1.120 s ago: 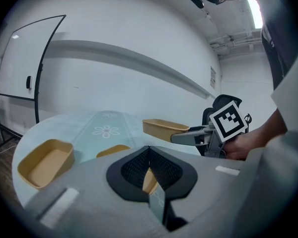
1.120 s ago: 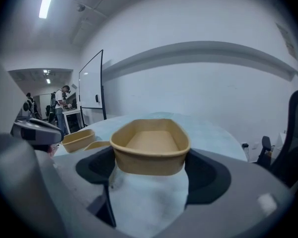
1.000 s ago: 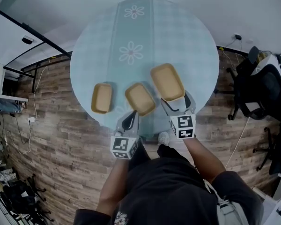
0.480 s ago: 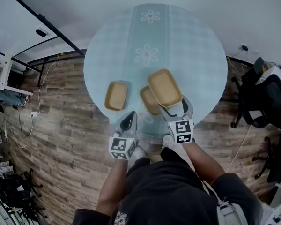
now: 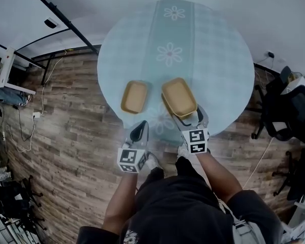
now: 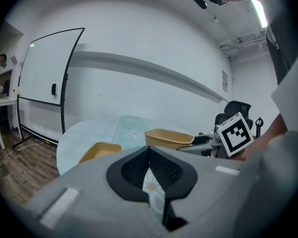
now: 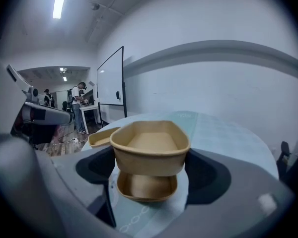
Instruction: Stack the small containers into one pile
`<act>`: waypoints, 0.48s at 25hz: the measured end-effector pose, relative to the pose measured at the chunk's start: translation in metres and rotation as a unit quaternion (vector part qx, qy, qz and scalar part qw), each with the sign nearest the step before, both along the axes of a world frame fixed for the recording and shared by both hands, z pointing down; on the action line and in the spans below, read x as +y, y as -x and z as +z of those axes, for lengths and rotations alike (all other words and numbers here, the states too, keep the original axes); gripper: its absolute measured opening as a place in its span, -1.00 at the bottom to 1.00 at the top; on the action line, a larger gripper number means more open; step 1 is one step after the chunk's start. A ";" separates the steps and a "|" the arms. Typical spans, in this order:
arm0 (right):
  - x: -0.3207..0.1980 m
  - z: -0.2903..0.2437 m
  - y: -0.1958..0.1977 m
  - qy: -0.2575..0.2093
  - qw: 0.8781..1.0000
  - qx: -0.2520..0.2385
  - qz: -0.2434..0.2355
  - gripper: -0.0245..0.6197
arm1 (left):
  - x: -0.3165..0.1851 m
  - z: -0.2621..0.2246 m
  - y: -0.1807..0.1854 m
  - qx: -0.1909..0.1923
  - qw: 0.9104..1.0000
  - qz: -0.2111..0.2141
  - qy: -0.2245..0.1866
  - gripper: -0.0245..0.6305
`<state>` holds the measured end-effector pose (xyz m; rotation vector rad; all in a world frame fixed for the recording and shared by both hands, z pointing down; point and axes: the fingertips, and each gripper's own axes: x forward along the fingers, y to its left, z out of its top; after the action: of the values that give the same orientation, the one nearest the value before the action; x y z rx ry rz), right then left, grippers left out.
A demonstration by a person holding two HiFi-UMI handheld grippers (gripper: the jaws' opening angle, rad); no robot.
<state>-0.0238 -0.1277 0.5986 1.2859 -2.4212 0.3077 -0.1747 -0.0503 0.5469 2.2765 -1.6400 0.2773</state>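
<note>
Tan oblong paper container point(image 7: 150, 145): hangs gripped by its near end between the wide-spread jaws of the right claw point(image 5: 189, 117), lifted clear of the tabletop. Directly beneath it, below those jaws, lies a second tan container point(image 7: 146, 186) on the round pale-blue chequered tablecloth point(image 5: 213, 60). Off to that claw's left sits a third tan container point(image 5: 134, 96), apart from both. Left claw point(image 5: 139, 131): jaws pressed together, empty, near the third container's close end.

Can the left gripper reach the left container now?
Probably yes: nothing lies between the left gripper and the left container, only table; its shut jaws must open first.
</note>
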 end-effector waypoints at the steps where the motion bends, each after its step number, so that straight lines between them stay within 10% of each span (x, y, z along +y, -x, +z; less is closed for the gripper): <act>1: 0.000 0.003 0.002 0.002 1.000 0.001 -0.001 0.46 | 0.003 0.003 0.004 -0.001 1.000 -0.003 0.004 -0.91; 12: 0.005 0.046 0.008 0.016 1.000 0.015 -0.011 0.46 | 0.015 0.019 0.003 -0.001 1.000 -0.016 0.013 -0.91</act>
<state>-0.0315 -0.1228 0.6444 1.2398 -2.3940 0.3165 -0.1772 -0.0348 0.5664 2.2290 -1.6632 0.2906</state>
